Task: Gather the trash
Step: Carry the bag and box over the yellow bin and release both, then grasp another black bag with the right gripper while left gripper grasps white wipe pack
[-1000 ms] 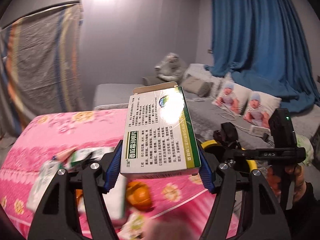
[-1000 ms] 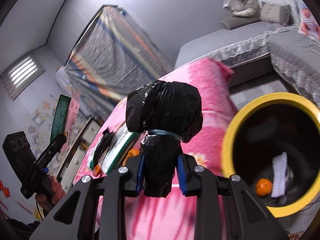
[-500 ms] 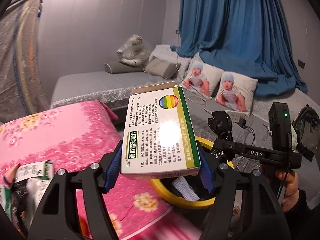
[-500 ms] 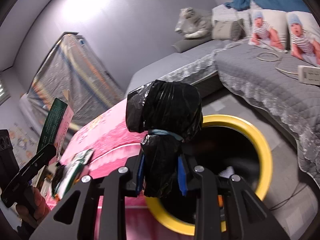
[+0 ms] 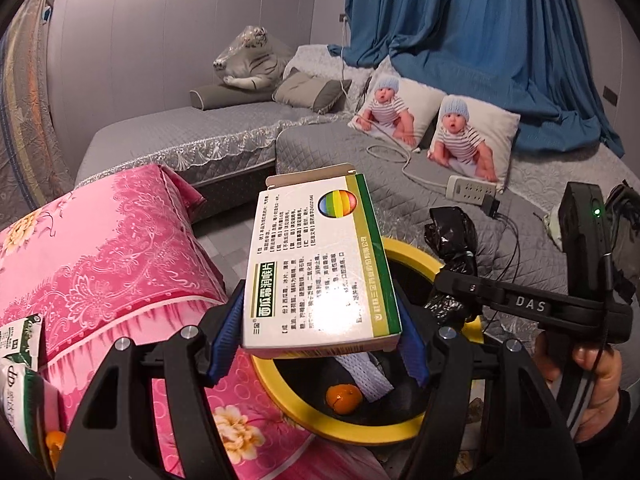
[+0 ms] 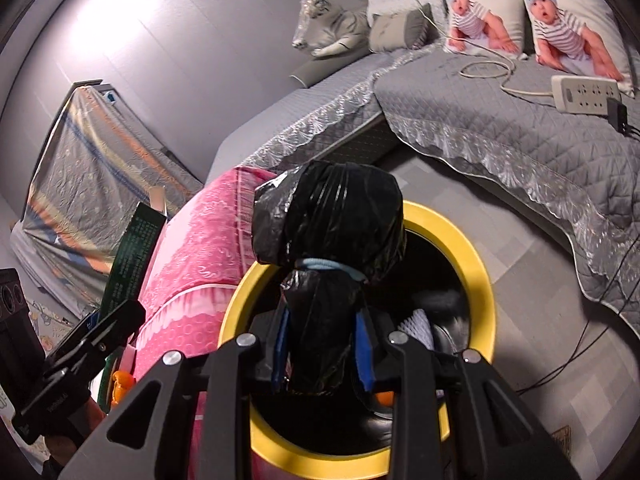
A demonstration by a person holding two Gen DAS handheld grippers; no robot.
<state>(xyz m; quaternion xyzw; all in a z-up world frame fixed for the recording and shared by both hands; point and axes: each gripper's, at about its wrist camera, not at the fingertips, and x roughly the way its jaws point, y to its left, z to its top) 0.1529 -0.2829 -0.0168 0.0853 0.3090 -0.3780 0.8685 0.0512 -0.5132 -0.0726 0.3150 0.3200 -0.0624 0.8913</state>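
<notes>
Left tongs [image 5: 320, 344] clamped on a white-and-green medicine box [image 5: 320, 264], blue pads [image 5: 226, 340] pressed to both long sides; box held flat, printed face up, far flap ajar; it hangs over the near rim of the yellow-rimmed trash bin [image 5: 304, 404], partly above the pink-covered table [image 5: 104, 256].

Right tongs [image 6: 322, 356] clamped on the neck of a knotted black plastic bag [image 6: 328, 220]; a light blue band circles the bag just above the pads; the bulging top of the bag stands upright over the bin [image 6: 476, 272] mouth; from the left wrist view the same bag [image 5: 452, 236] shows beyond the bin's far rim, held by the right tool with a hand [image 5: 596, 384] on its grip.

Inside the bin: 1 orange fruit [image 5: 344, 398] on the dark bottom, a strip of white mesh [image 5: 366, 376] beside it, touching or nearly so; hard to tell under the box's shadow.

On the table at left edge: more green-and-white packets [image 5: 20, 340] and an orange piece [image 5: 54, 440] near the corner.

Behind: grey quilted bed [image 5: 208, 136] with lace trim, 2 pillows [image 5: 472, 136] printed with babies, a white power strip [image 5: 472, 190] with cable, a wrapped tiger toy [image 5: 248, 60], blue curtain [image 5: 480, 40].
</notes>
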